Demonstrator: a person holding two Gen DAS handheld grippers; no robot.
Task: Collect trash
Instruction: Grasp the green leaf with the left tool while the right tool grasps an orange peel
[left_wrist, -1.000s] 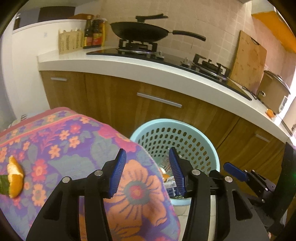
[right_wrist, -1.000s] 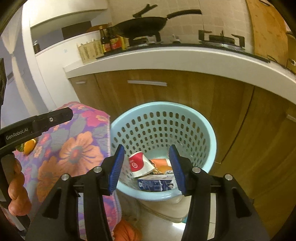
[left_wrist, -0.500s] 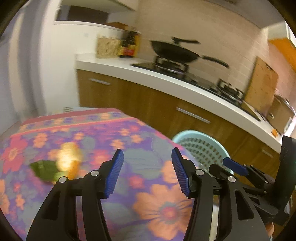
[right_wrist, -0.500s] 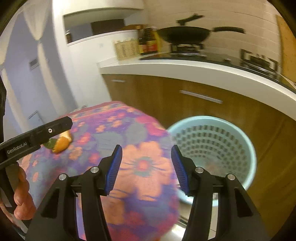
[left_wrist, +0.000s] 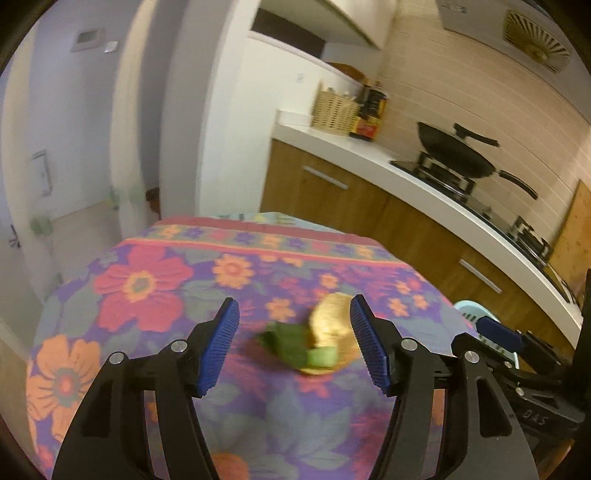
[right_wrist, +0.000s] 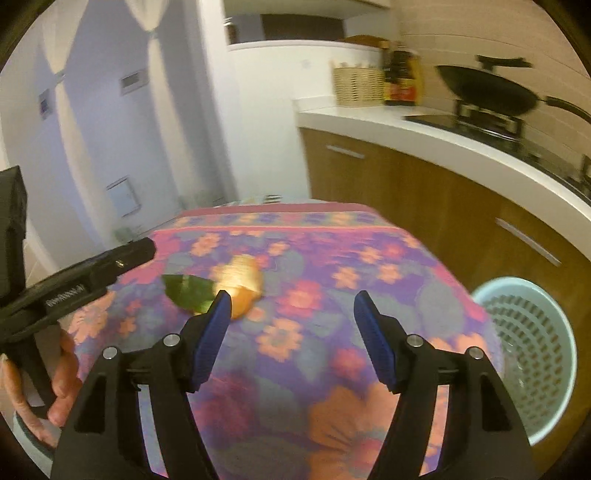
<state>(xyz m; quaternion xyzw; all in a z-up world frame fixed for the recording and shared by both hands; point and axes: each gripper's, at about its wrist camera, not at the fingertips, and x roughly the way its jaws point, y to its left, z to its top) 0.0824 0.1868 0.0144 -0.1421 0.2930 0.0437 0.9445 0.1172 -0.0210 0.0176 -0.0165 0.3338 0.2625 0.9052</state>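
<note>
Both views have swung away from the pale blue perforated plastic basket (right_wrist: 532, 354), which now sits at the right edge, toward the flower-patterned purple cloth-covered counter (left_wrist: 155, 288). On it lie a blurred orange peel (left_wrist: 332, 325) and a green leaf scrap (left_wrist: 284, 341), touching each other. Left gripper (left_wrist: 293, 345): jaws have just been opening, the scraps showing between them but not pressed. Right gripper (right_wrist: 291, 332): jaws likewise just widened, empty, over the cloth beside the peel.
</note>
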